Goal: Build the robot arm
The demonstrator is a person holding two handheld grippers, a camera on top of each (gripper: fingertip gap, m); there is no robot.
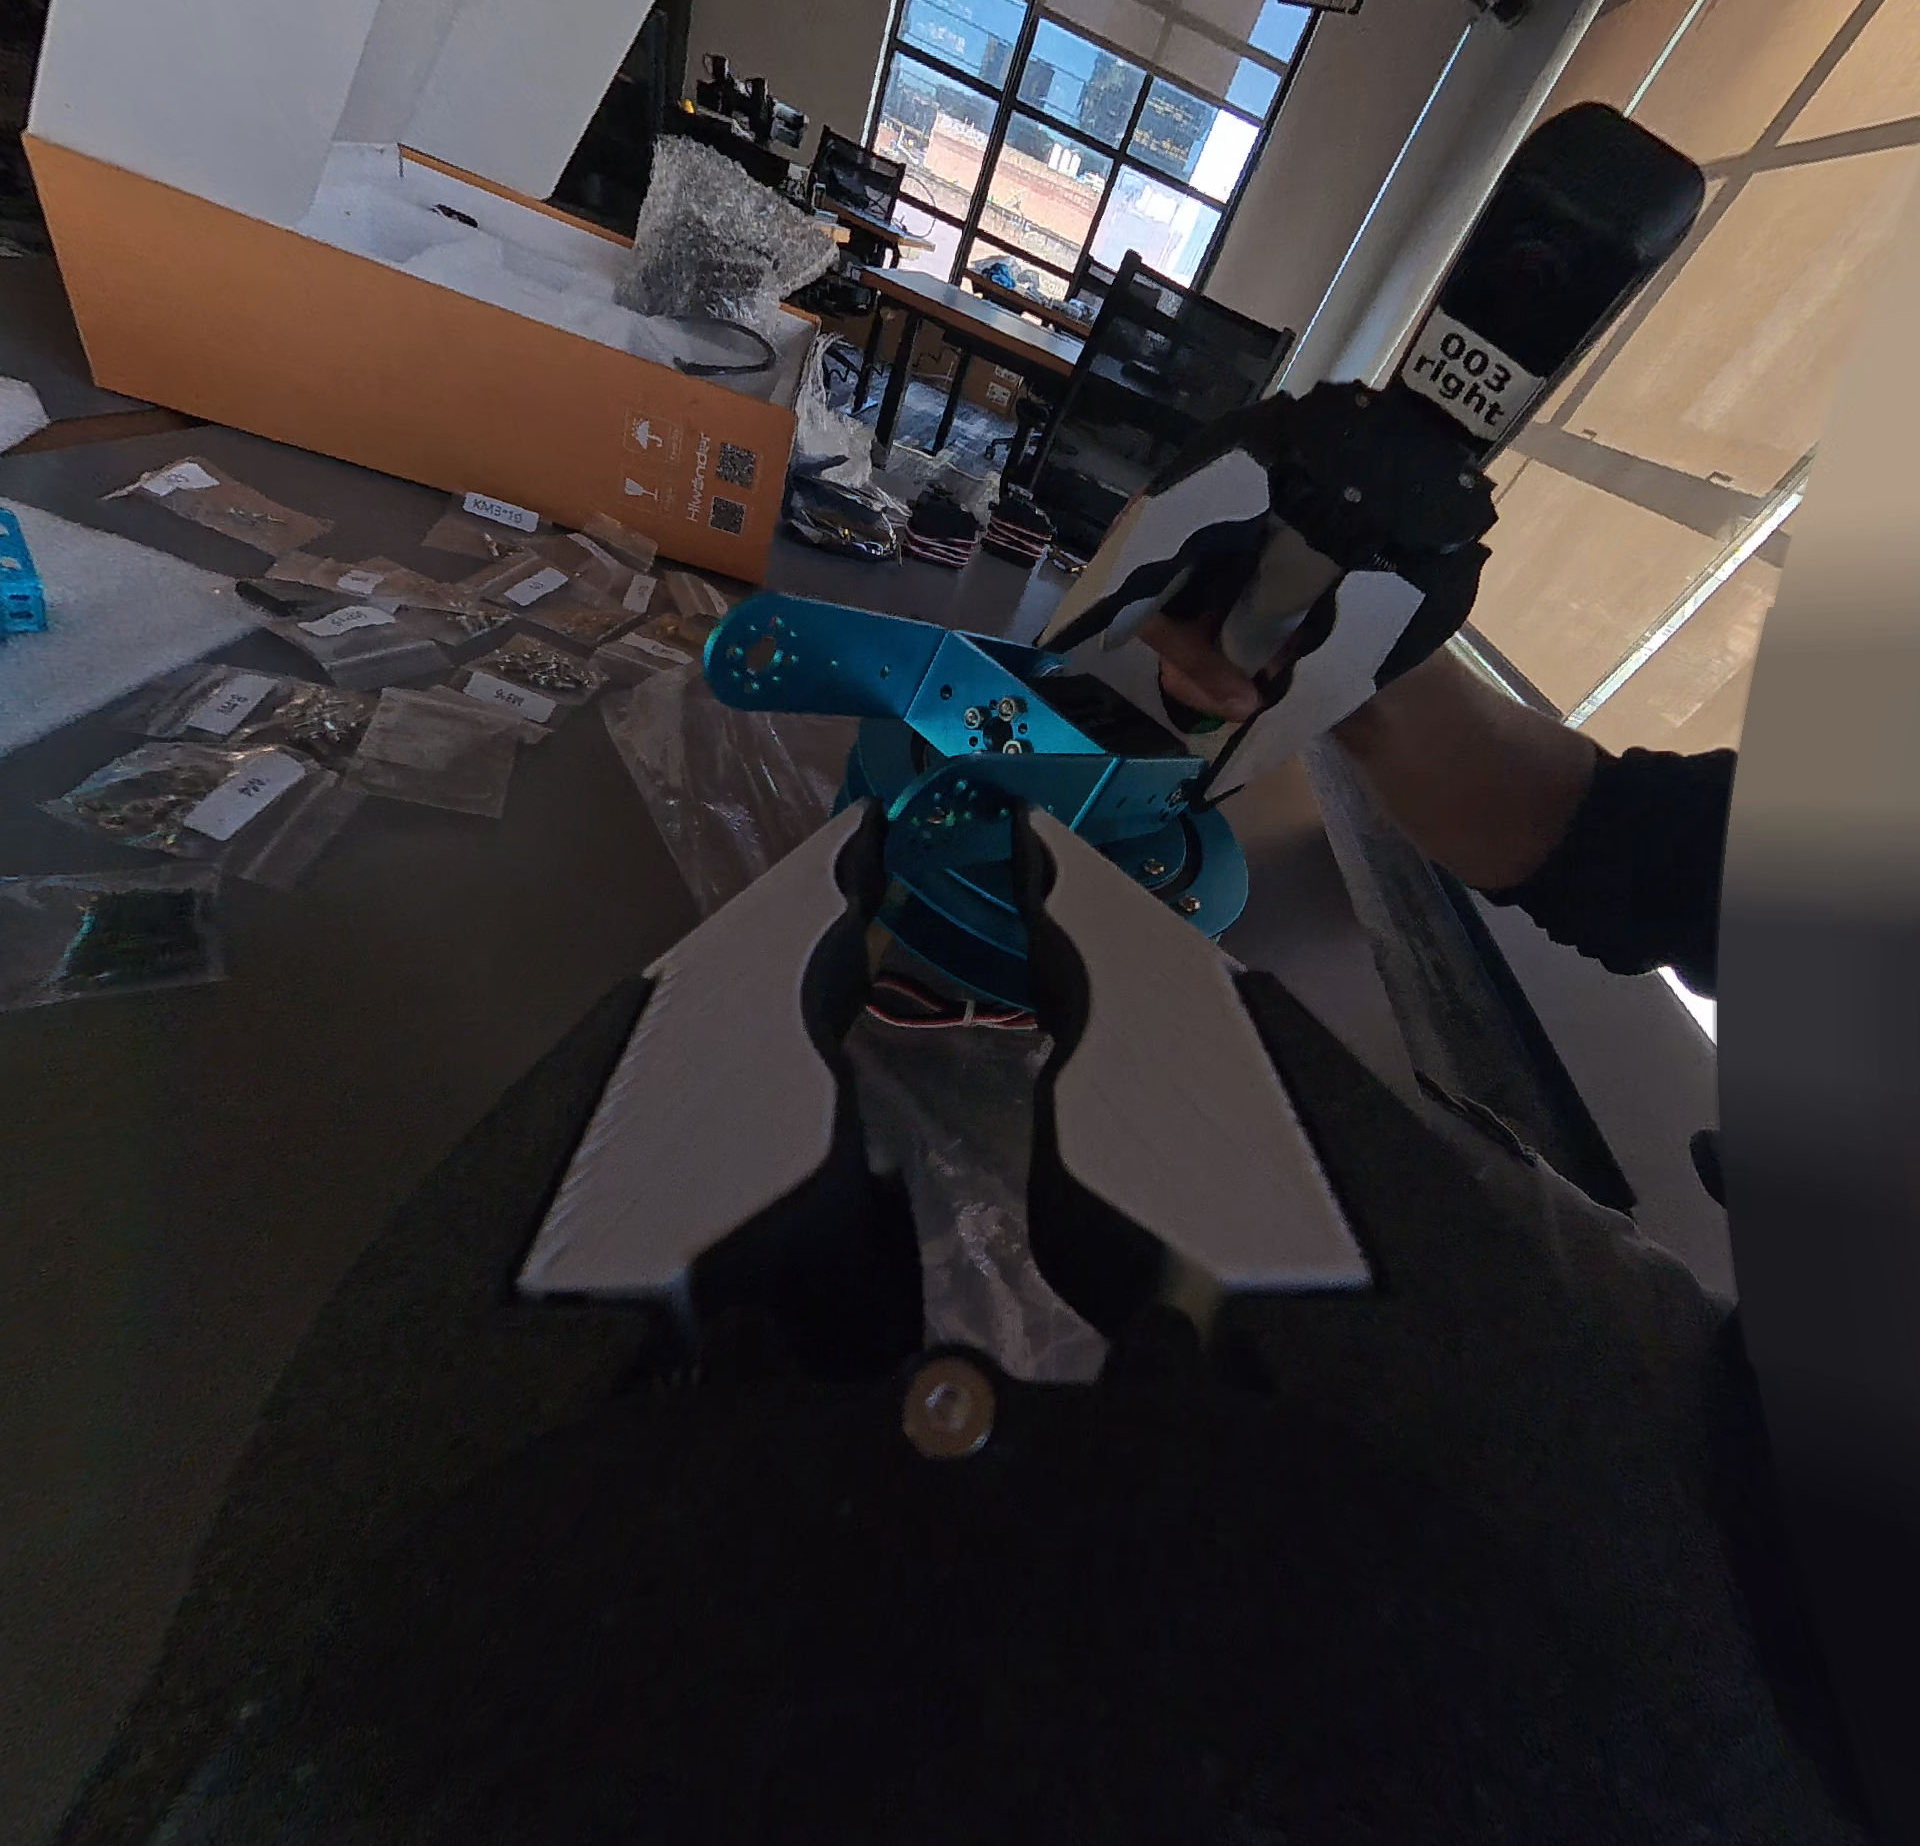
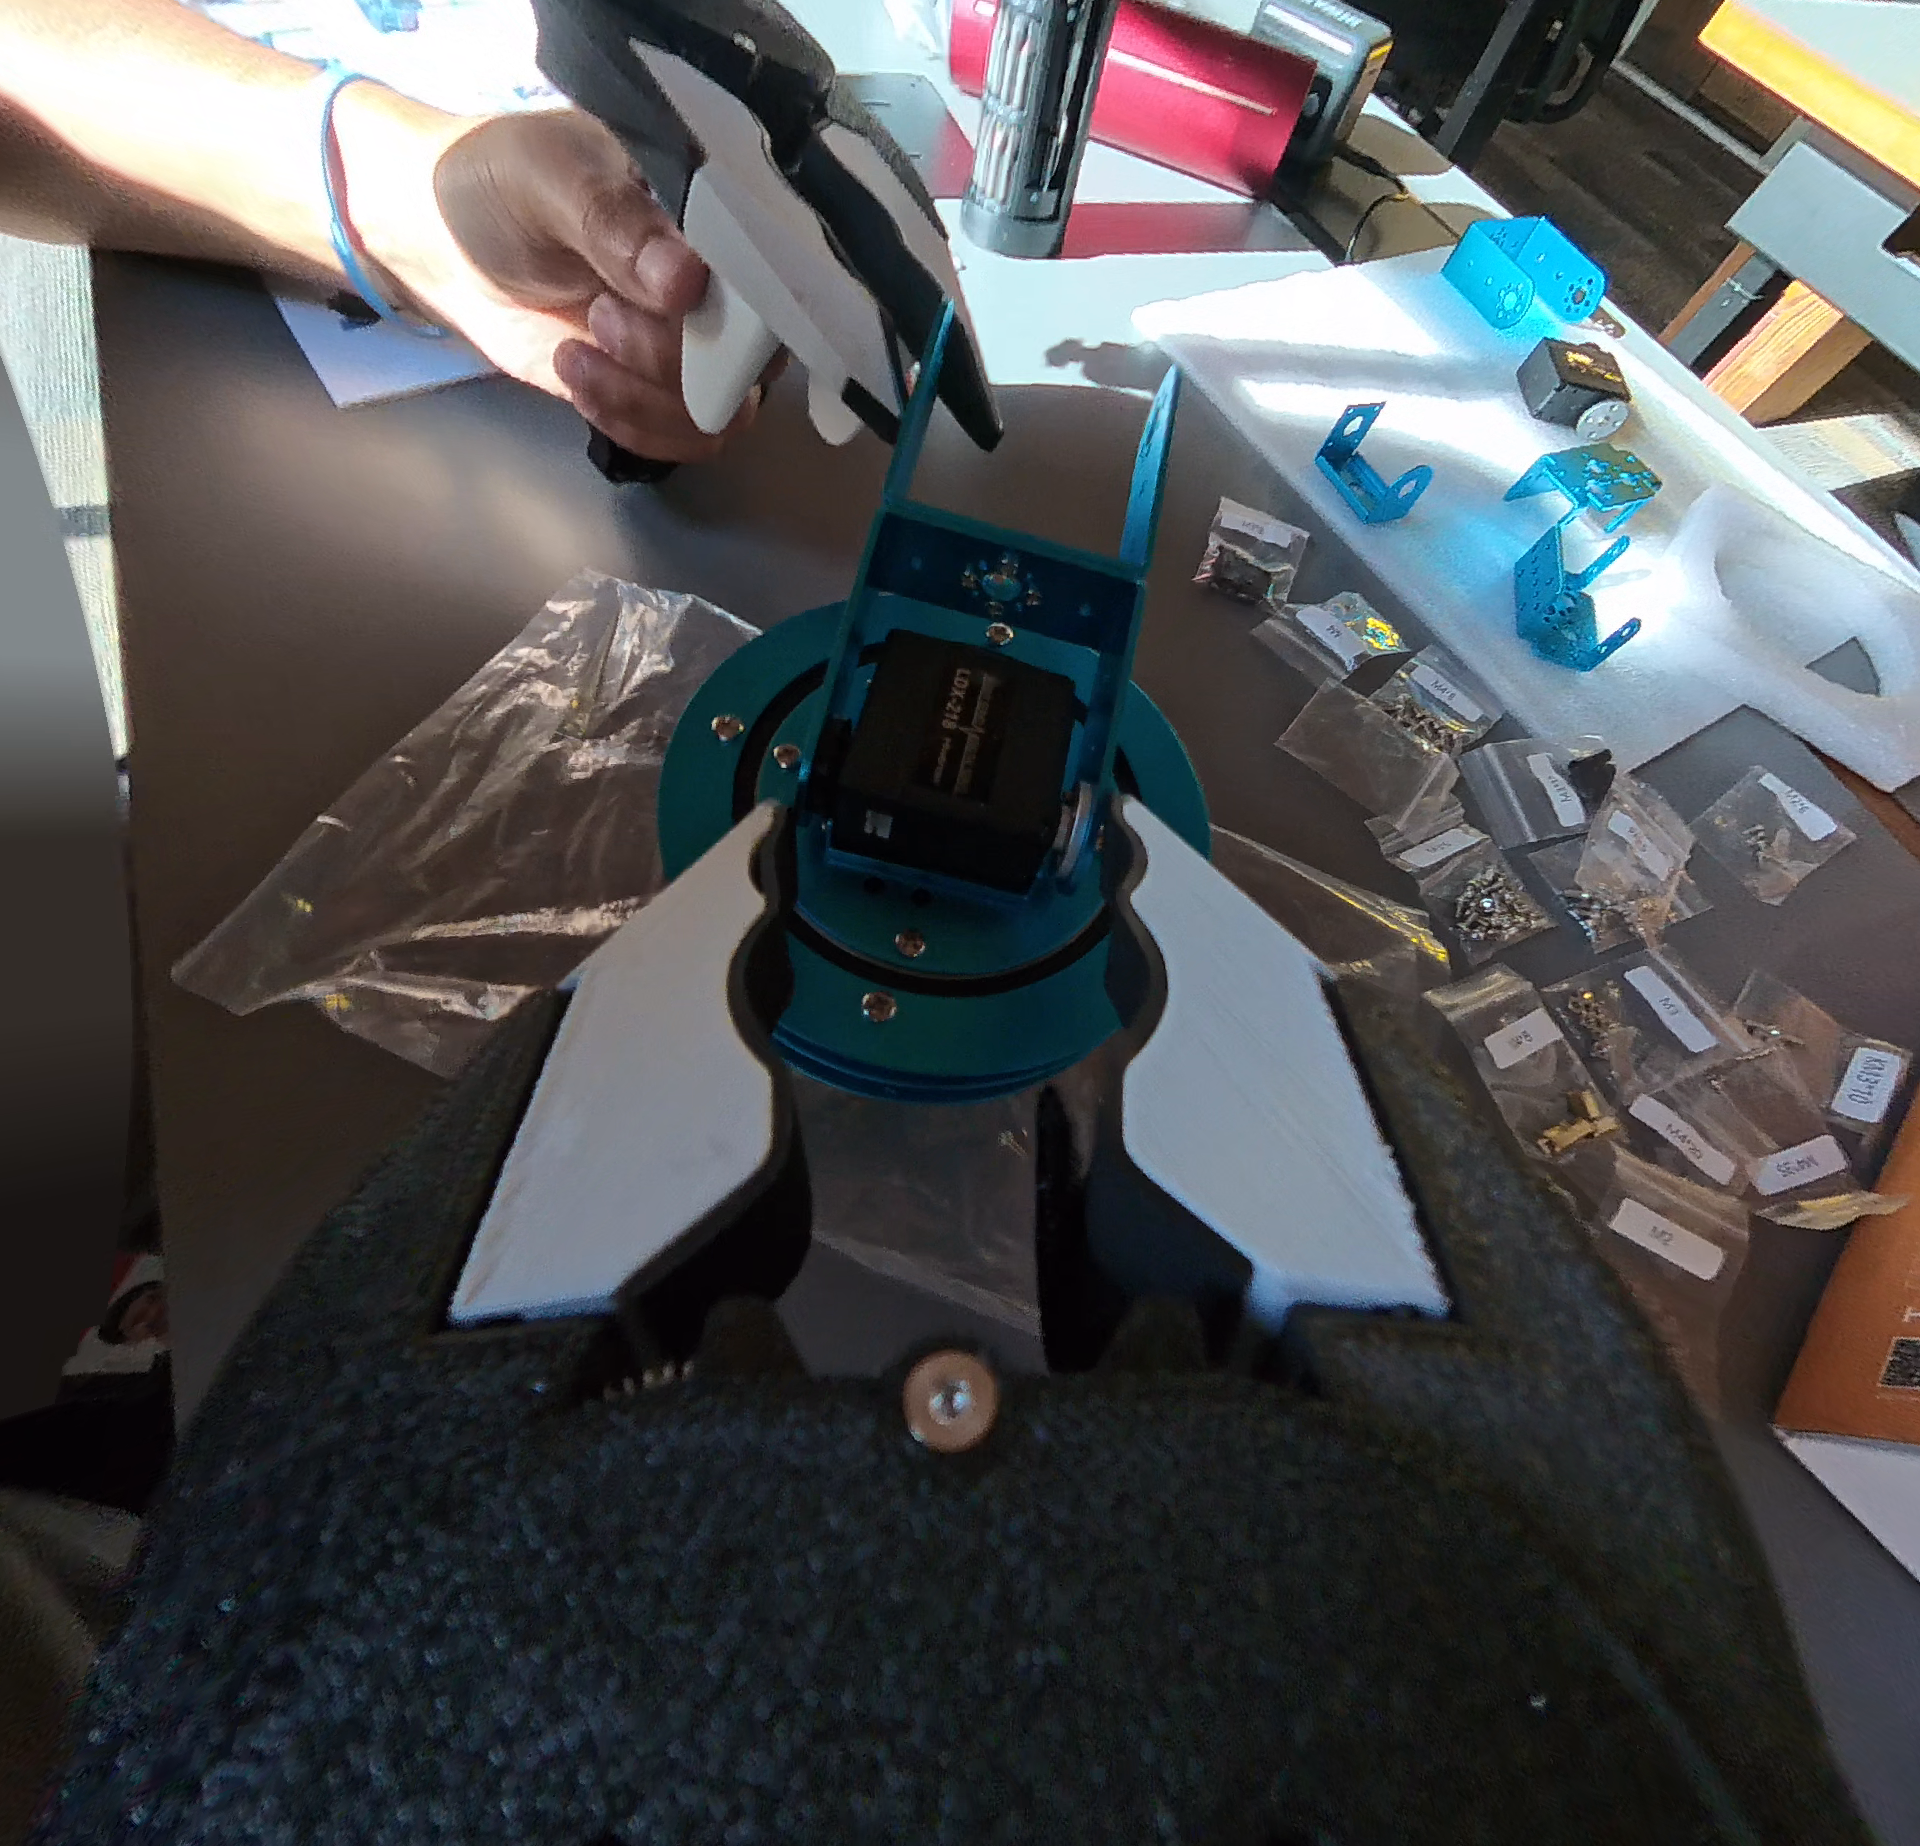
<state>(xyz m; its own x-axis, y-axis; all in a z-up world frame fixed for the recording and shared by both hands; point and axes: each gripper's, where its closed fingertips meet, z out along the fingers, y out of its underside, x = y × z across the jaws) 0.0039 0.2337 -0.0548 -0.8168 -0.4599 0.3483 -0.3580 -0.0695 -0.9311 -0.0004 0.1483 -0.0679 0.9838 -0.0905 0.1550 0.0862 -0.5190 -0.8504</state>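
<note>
A blue round turntable base (image 2: 935, 1048) stands on the dark table on a clear plastic bag (image 2: 468, 809). On it sits a black servo (image 2: 956, 757) in a blue mount, with a blue U bracket (image 2: 997, 581) rising from it. My right gripper (image 2: 948, 820) has its fingers on both sides of the servo mount's lower end, closed against it. My left gripper (image 1: 942, 825) is shut on one arm of the U bracket (image 1: 831, 653). The left gripper also shows in the right wrist view (image 2: 935, 425), and the right gripper in the left wrist view (image 1: 1127, 721).
Several small labelled bags of screws (image 2: 1558, 861) lie to the right. A white foam sheet (image 2: 1299, 342) carries loose blue brackets (image 2: 1569, 591) and another servo. An open orange box (image 1: 416, 373) stands behind. A red cylinder (image 2: 1143, 82) lies at the back. A person's hand (image 2: 561, 227) holds the left gripper. The tips of one gripper are about 10 cm away from the tips of the other.
</note>
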